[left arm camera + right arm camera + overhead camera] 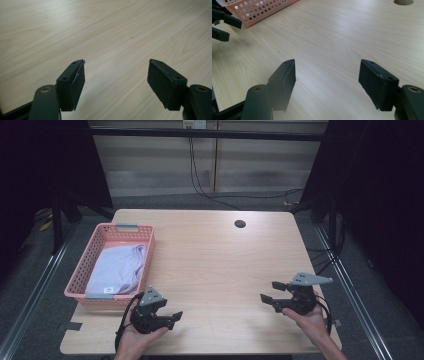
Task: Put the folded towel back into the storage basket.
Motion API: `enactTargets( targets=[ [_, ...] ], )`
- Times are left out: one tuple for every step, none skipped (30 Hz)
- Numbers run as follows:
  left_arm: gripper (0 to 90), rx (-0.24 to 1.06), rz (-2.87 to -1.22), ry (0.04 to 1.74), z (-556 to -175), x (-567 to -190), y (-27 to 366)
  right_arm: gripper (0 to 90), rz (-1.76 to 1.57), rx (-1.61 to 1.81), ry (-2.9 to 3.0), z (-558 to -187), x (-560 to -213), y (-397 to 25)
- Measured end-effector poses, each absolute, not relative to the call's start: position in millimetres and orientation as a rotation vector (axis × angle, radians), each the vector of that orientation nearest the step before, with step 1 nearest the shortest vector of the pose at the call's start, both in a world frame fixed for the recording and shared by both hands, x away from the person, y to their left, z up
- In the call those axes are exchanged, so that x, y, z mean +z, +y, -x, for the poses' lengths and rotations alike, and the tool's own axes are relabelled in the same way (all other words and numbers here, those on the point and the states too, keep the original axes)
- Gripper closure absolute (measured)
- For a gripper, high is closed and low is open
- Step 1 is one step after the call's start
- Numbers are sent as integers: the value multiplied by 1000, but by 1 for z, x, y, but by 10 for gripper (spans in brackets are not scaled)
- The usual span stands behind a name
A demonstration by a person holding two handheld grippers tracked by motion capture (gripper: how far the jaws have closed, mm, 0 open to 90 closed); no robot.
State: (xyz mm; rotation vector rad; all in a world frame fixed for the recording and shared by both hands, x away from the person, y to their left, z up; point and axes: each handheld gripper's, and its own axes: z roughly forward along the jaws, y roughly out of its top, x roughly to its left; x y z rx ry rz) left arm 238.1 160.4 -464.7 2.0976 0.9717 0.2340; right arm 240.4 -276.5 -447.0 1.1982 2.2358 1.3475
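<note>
A pink perforated basket (100, 239) sits at the table's left side with a folded lavender garment (117, 267) inside it. My left gripper (172, 317) is held in a hand near the front left edge, just below the basket, jaws wide open and empty (116, 80). My right gripper (270, 292) is held in the other hand at the front right, pointing left, also open with nothing between its jaws (327, 80). In the right gripper view the basket's corner (259, 10) and the left gripper (223, 23) appear at the upper left.
The light wooden table (215, 255) has a round cable hole (240, 224) near its far edge. Dark floor, metal rails and loose cables surround the table.
</note>
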Motion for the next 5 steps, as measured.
enactTargets(
  targets=[
    [300,209,-2088,991,-237,-469,161,296,-1216,1350,2221,-237,-450,-282],
    [299,179,-2105,1011,-237,-472,161,292,-1226,1338,2213,-234,-452,-286],
    [297,190,-2119,1008,-237,-473,161,285,-1247,1333,2200,-233,-454,-290],
    [296,216,-2117,996,-236,-472,160,273,-1265,1343,2193,-232,-456,-292],
    [297,233,-2113,987,-236,-471,159,274,-1272,1328,2204,-232,-457,-292]
  ],
)
